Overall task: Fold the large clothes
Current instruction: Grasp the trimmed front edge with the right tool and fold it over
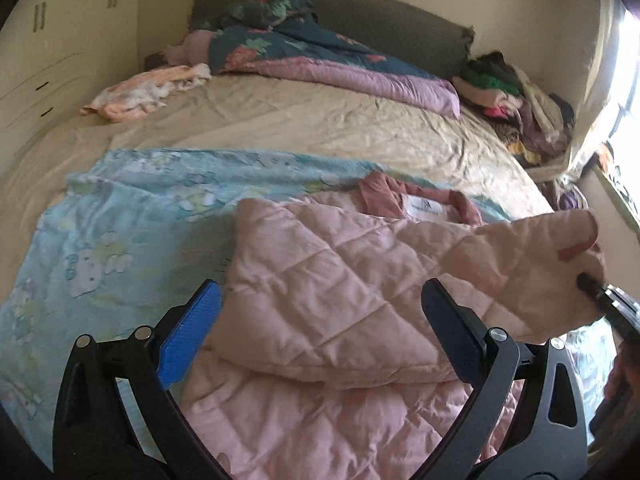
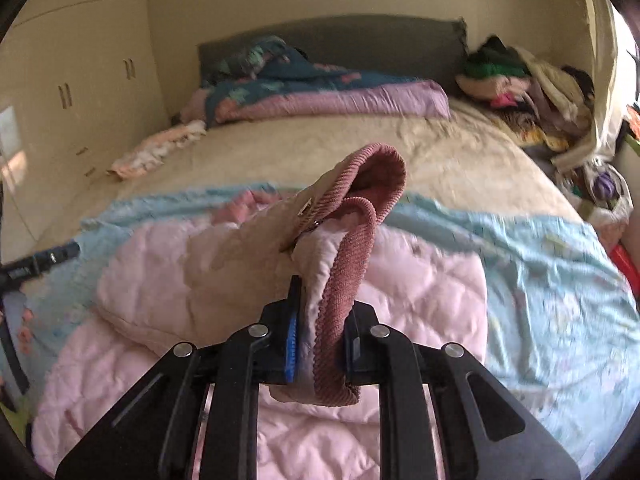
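A pink quilted jacket [image 1: 320, 312] lies on a light blue cartoon blanket [image 1: 120, 232] on the bed, with one side folded over the body. Its darker pink collar and white label [image 1: 424, 208] point away from me. My left gripper [image 1: 320, 300] is open and empty, just above the jacket's folded part. My right gripper [image 2: 320, 312] is shut on the ribbed dark pink cuff [image 2: 344, 280] of the jacket's sleeve and holds it lifted above the jacket [image 2: 200, 360]. The right gripper also shows at the right edge of the left wrist view [image 1: 592, 284].
The bed has a beige sheet [image 1: 320, 120]. A floral and purple duvet [image 1: 320, 60] lies at the headboard. A pink cloth [image 1: 140, 92] lies at the far left. A pile of clothes [image 1: 520, 100] sits at the far right corner. White wardrobes [image 2: 80, 80] stand to the left.
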{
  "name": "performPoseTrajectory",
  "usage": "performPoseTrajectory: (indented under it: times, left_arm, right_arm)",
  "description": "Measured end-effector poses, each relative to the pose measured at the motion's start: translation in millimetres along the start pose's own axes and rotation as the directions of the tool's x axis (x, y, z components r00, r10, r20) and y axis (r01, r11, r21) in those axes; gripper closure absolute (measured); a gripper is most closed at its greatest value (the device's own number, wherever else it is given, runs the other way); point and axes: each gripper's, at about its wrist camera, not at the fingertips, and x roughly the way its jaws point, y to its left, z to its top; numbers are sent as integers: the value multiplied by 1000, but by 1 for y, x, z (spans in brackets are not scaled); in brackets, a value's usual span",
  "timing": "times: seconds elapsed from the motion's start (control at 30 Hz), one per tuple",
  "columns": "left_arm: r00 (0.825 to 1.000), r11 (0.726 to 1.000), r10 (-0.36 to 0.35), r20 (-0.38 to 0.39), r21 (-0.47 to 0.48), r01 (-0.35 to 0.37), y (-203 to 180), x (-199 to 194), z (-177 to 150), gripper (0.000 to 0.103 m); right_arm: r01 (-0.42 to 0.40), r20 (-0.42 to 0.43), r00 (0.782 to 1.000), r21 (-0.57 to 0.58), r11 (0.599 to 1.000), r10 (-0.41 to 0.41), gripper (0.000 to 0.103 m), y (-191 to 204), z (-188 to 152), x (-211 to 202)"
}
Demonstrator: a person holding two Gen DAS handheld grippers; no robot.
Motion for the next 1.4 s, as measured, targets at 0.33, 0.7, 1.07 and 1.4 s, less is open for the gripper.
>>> performPoseTrajectory:
  times: [0.33,0.7,1.07,1.4]
  left_arm:
    - [994,995,-49,-103,79,57,-36,48,-8,9]
    - [976,996,-28,-216,75,45,-31,97,-27,9]
    - [964,996,-79,-256,22,88,-15,124,-39,8]
    - [969,996,-71,-236,38,82,-16,123,-41,8]
  right_arm:
    - [15,-74,997,64,998,-11,82,-12,-31,32]
    - [56,-86,995,71,996,-50,35,-16,-29,24]
    - [5,-95,995,-86,996,-13,31,36,-4,40]
    - [9,-308,950,-149,989,-55,20,62,-26,126]
